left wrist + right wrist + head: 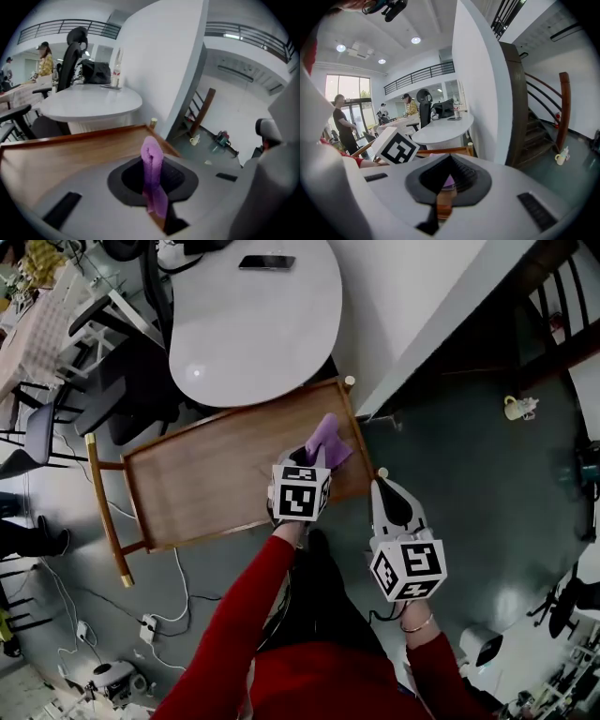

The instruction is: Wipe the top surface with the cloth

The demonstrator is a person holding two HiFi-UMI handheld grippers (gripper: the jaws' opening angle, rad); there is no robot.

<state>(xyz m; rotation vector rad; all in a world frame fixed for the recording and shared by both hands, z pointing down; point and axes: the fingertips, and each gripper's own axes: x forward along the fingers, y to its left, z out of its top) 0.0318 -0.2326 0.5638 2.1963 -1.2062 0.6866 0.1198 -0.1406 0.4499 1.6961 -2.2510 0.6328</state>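
Observation:
A long wooden top [206, 479] with a raised rim lies below me. My left gripper [314, 457] is over its right end, shut on a purple cloth [328, 442] that spills forward onto the wood near the far right corner. In the left gripper view the cloth [152, 154] stands pinched as a folded strip between the jaws of that gripper [152, 176], with the wooden top [56, 154] beyond. My right gripper [389, 498] hangs just off the top's right edge, over the floor, shut and holding nothing. In the right gripper view its jaws meet at the right gripper [447, 176].
A white oval table [253, 324] with a phone [266, 262] stands just beyond the wooden top. Office chairs [56, 418] crowd the left. A white wall [441, 306] and stairs [562, 296] are at the right. Cables and a power strip [150, 624] lie on the floor. People stand far off.

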